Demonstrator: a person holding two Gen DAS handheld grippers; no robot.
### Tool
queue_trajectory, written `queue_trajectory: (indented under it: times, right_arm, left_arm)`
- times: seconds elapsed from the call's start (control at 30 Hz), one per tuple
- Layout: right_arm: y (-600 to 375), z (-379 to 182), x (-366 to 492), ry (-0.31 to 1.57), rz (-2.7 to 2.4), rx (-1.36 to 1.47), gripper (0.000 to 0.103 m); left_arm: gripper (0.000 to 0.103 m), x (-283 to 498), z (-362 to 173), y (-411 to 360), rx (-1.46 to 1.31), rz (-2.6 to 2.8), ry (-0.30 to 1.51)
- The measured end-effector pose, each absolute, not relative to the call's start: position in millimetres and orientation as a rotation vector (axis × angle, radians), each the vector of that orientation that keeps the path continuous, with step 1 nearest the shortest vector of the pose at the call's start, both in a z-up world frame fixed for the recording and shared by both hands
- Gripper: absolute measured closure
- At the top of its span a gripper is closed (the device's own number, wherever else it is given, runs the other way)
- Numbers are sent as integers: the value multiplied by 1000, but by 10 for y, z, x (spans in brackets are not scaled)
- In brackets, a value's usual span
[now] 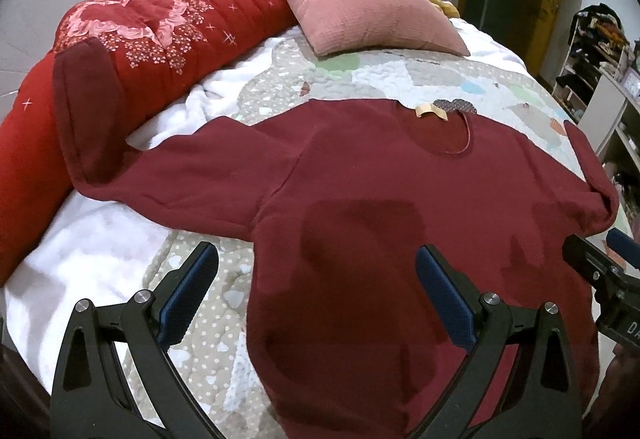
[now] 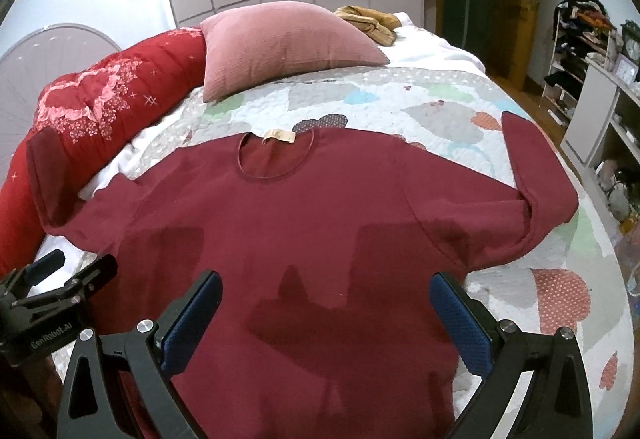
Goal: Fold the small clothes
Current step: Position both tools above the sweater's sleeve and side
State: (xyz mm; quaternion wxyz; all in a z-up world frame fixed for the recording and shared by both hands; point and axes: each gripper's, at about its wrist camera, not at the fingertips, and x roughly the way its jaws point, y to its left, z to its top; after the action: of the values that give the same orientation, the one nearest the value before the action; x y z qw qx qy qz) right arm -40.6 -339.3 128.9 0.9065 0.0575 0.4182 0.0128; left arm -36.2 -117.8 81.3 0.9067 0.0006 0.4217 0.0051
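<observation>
Both hand-held grippers, left (image 1: pixel 316 279) and right (image 2: pixel 326 309), spread wide over maroon shirt (image 2: pixel 320 223) near bed's (image 2: pixel 500 111) near edge; risks pinching quilt (image 2: pixel 400 107) underneath.

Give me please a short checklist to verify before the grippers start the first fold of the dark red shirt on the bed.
1. Left gripper open, nothing between its fingers: ok.
2. Right gripper open, nothing held: ok.
3. Dark red long-sleeved shirt lies flat, neck opening facing up and away from the grippers: ok.
4. Person's-left sleeve straight: not ok, its cuff climbs onto the red embroidered quilt roll.
5. Person's-right sleeve straight: not ok, it is bent and its cuff points toward the pink square pillow.
6. Bottom hem flat: cannot tell, it is out of both views.
</observation>
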Motion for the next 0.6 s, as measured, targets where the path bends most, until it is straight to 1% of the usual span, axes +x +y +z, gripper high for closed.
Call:
queue_trajectory:
  times: [0.6]
  right_arm:
    - [-3190,1102,-151,893,29,99,0]
  left_arm:
    - [4,-197,696,-1160,11,9,877]
